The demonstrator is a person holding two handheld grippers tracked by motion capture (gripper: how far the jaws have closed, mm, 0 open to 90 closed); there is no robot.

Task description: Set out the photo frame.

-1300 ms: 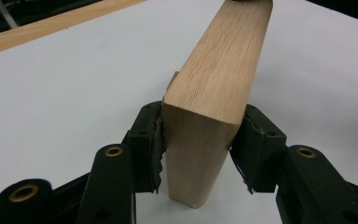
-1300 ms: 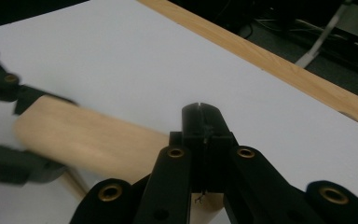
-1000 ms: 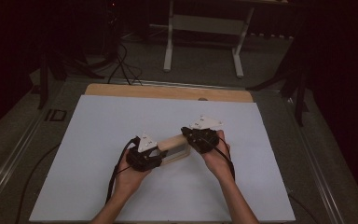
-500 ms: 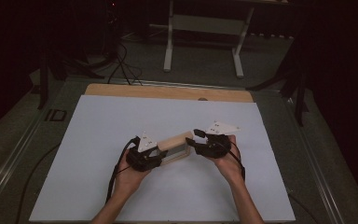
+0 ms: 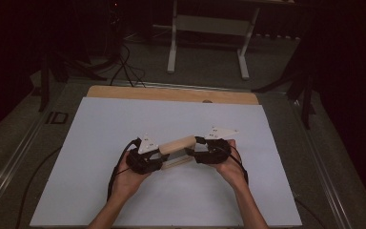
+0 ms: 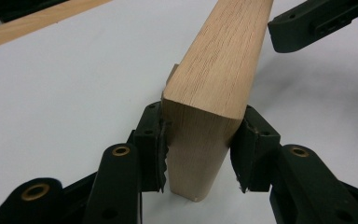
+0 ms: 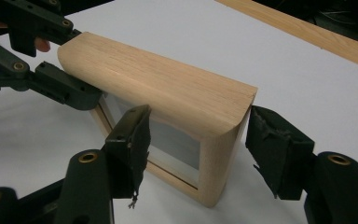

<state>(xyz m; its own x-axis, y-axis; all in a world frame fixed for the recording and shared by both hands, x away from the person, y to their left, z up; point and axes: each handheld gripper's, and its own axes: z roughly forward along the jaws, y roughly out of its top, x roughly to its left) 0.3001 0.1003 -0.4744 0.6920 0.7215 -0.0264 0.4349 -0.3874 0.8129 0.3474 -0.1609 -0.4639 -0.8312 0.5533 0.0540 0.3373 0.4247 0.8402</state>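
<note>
You are working on a large white-topped bench (image 5: 100, 191) with a pale wooden strip (image 5: 171, 94) along its far edge. Near the middle of it, a light oak wooden frame (image 5: 177, 144) with a thick rounded top rail and a grey inner panel is standing on edge between your two hands.

Your left tool (image 6: 198, 149) is gripping one end of the frame, both pads pressing against the end post's opposite faces. Your right tool (image 7: 198, 140) is straddling the other end; its jaws have just been opening and are now standing wide, with a visible gap between each pad and the wood, so it is holding nothing.

Judgement on handling: the frame is looking stiff and solid, moderately light, with smooth sanded faces that may be slipping under a light grip. The rounded top rail is offering poor purchase; the flat side faces of the end posts are the sound places to take hold. The thin inner panel appears the weakest part, so you should be keeping the pads off it. With one tool holding, the frame may be pivoting about that end.
</note>
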